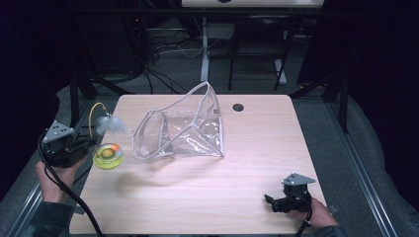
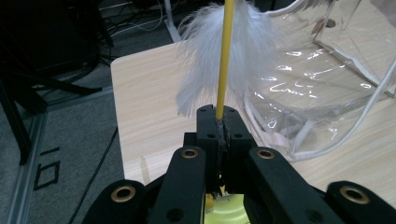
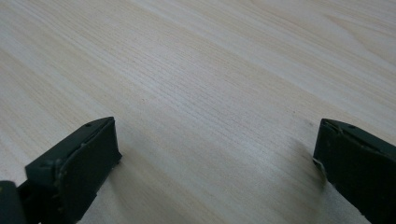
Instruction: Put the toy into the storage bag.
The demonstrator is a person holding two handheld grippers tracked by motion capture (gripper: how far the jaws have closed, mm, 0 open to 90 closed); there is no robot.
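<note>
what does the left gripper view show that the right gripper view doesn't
Left gripper view: the left gripper shut on a yellow wand, with its white feather tuft ahead, a clear plastic bag to the right, and the dark floor with cables beyond the table's edge. Right gripper view: the right gripper open, jaws wide apart with bare wood between them. Both share the light wooden table.
</note>
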